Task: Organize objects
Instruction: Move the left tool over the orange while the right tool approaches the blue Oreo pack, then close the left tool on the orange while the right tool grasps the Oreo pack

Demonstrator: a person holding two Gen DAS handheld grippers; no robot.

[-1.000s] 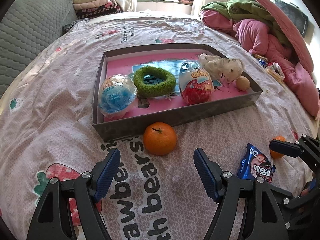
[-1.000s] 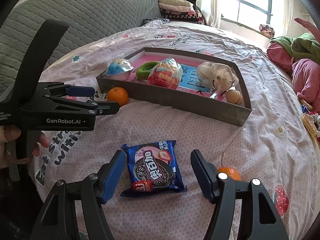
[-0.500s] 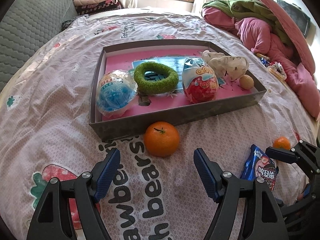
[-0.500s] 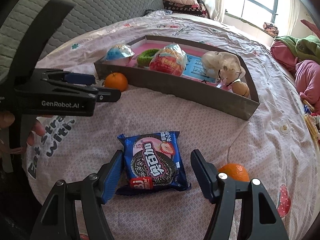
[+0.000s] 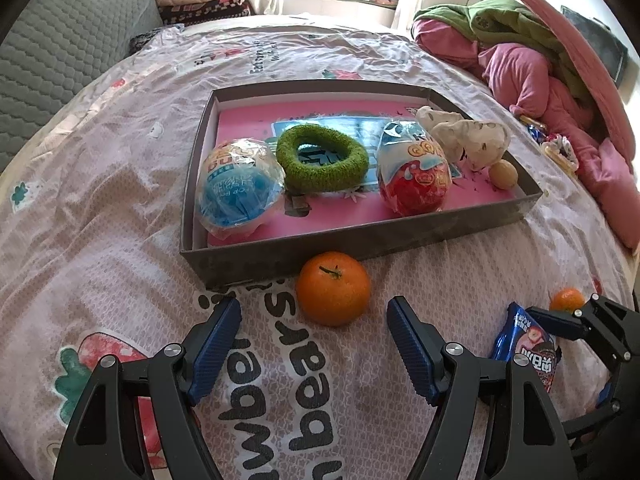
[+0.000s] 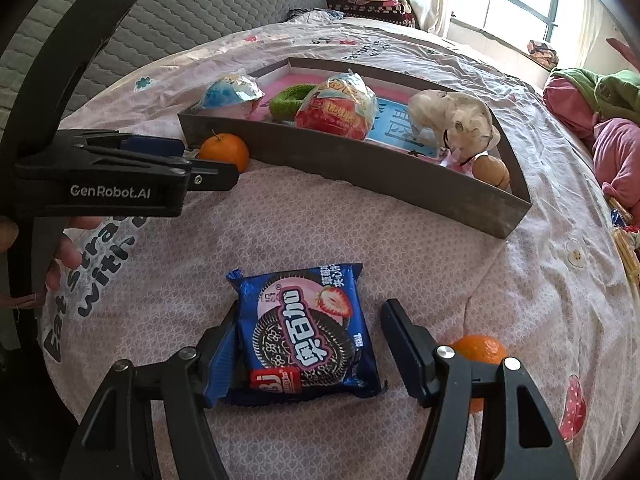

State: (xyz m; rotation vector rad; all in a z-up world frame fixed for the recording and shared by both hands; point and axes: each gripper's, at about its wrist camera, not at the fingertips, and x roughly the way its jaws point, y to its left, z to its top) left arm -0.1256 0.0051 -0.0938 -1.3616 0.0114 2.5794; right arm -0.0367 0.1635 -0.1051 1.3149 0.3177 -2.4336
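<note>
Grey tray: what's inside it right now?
Inside the grey tray: a blue wrapped ball, green ring, red wrapped egg, white crumpled bag and a walnut, all on a pink liner. What lies under the bag is hidden.

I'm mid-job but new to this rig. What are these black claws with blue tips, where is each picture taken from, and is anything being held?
Each claw is a handheld two-finger gripper with a camera looking along its fingers. The left gripper is open, just short of a tangerine lying in front of the grey tray. The right gripper is open around a blue cookie packet lying on the bedspread; a second tangerine sits beside it. Nothing is held. The tray holds two wrapped toy eggs, a green ring, a white plush and a walnut.
</note>
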